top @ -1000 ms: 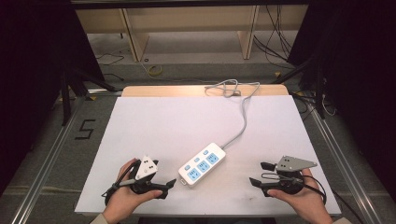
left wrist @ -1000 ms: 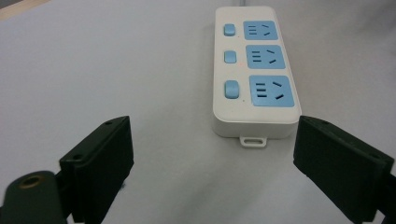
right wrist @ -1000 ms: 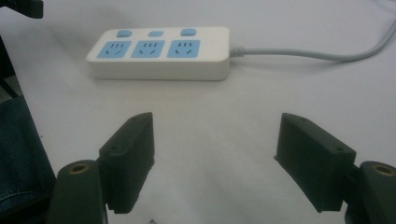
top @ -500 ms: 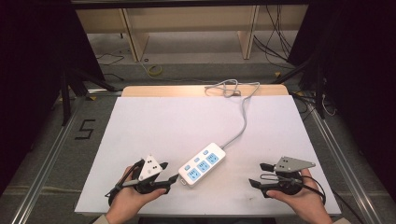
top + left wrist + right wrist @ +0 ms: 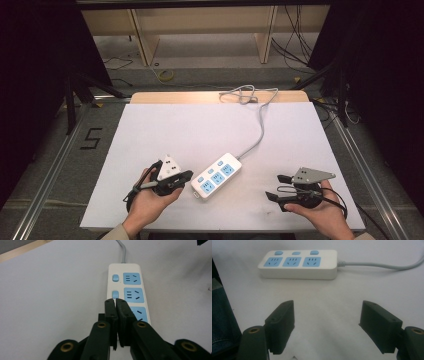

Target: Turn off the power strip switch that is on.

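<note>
Edging onto the power strip (image 5: 128,291), left tool (image 5: 115,300) is pinched shut; right tool (image 5: 325,312) gapes wide.

A power strip (image 5: 216,176) lies on the worktop (image 5: 200,130) near its front edge. The left gripper (image 5: 186,175) sits just left of the strip. The right gripper (image 5: 276,187) lies well to its right. The strip's cable (image 5: 259,129) runs behind it to the worktop's far edge.
</note>
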Available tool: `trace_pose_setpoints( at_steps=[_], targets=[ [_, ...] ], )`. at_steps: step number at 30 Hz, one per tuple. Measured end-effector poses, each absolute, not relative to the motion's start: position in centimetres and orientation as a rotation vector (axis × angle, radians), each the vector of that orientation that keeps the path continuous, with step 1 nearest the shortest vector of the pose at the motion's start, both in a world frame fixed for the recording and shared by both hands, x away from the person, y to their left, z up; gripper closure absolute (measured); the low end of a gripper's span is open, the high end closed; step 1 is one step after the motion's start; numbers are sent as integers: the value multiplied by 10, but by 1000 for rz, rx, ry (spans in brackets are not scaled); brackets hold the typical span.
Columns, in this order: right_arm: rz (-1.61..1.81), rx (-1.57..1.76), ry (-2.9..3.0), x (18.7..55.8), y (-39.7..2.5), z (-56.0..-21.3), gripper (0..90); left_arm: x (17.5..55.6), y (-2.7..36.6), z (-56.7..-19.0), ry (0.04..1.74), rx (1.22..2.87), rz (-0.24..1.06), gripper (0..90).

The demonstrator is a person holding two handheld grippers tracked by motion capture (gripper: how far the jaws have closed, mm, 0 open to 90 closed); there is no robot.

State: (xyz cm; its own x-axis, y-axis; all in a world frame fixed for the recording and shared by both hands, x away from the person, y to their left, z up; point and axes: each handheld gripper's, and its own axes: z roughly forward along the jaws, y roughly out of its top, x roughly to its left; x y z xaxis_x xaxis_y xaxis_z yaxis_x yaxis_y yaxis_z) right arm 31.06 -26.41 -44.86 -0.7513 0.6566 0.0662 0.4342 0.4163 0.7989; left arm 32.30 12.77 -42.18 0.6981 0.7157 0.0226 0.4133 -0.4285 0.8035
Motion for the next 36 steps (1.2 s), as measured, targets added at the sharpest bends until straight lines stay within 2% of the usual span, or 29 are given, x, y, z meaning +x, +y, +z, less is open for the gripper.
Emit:
trace_pose_setpoints(
  at_steps=[12, 36],
  targets=[
    [1242, 951, 2423, 312, -263, -450, 283, 341, 109, -423, 858, 2183, 441, 896],
    [1224, 962, 2431, 313, -261, -451, 284, 360, 79, -420, 853, 2256, 378, 896]
  ],
)
